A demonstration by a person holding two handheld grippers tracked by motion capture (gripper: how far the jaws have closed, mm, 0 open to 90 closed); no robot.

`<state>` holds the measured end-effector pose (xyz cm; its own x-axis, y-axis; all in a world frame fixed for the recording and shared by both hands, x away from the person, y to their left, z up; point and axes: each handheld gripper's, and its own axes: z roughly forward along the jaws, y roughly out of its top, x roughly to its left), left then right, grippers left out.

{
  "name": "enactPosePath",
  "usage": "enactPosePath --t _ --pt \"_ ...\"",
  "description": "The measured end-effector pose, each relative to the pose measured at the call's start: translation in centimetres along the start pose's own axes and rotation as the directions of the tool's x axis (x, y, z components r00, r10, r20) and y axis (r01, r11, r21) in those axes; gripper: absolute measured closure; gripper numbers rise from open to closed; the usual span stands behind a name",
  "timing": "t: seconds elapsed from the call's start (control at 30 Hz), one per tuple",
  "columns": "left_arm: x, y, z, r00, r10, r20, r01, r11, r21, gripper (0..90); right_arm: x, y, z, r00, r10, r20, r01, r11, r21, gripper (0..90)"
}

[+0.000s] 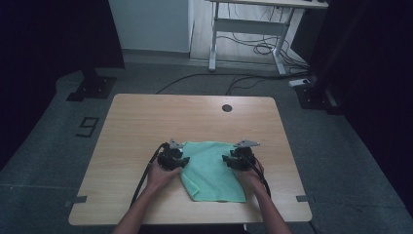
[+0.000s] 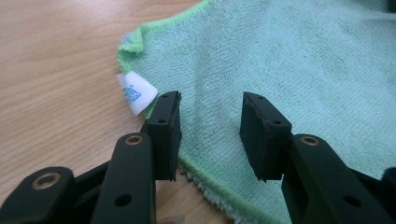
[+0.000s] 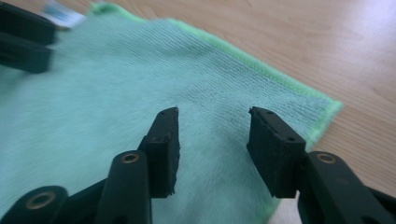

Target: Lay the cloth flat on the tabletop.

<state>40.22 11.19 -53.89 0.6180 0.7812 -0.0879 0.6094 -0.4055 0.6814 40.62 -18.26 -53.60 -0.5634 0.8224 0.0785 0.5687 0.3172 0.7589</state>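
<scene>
A mint-green cloth point(image 1: 213, 168) lies folded on the wooden table point(image 1: 146, 122), near the person's edge. My left gripper point(image 1: 181, 160) rests at the cloth's left edge, jaws open and hovering over the fabric point(image 2: 289, 60) beside a small white label point(image 2: 136, 92). My right gripper point(image 1: 227, 159) sits at the cloth's right side, open above the fabric point(image 3: 116, 93) near its stitched corner point(image 3: 329, 109). Nothing is held between either pair of jaws. The left gripper's black jaws point(image 3: 23, 35) appear at the far side in the right gripper view.
A round cable hole point(image 1: 227, 107) marks the table's far edge. Beyond the table stand a white desk frame point(image 1: 248, 29) with loose cables point(image 1: 253, 46) on the floor, and dark stands at both sides. Bare wood surrounds the cloth.
</scene>
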Motion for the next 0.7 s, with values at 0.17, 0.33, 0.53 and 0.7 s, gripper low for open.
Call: enactPosePath --t 0.17,0.33,0.53,0.7 --pt "-0.6 -0.6 -0.3 0.9998 0.011 -0.016 -0.011 0.9999 -0.009 58.6 -0.5 0.3 1.4 0.9986 0.009 0.052 -0.011 0.999 0.04 50.4" --pt "-1.3 -1.3 -0.7 0.9996 0.026 -0.011 -0.026 0.9996 -0.012 58.1 -1.1 0.2 1.8 0.9988 0.011 0.048 -0.013 1.0 0.026 51.0" --pt "-0.5 -0.5 -1.2 0.9995 0.029 -0.014 -0.03 0.9984 -0.049 57.9 -1.2 0.2 1.8 0.9991 0.013 0.042 -0.013 1.0 0.022 50.7" --pt "0.2 1.4 -0.2 0.9997 0.023 0.005 -0.023 0.999 -0.038 57.1 -1.3 0.2 1.8 0.9991 0.021 0.037 -0.021 0.999 0.024 51.0"
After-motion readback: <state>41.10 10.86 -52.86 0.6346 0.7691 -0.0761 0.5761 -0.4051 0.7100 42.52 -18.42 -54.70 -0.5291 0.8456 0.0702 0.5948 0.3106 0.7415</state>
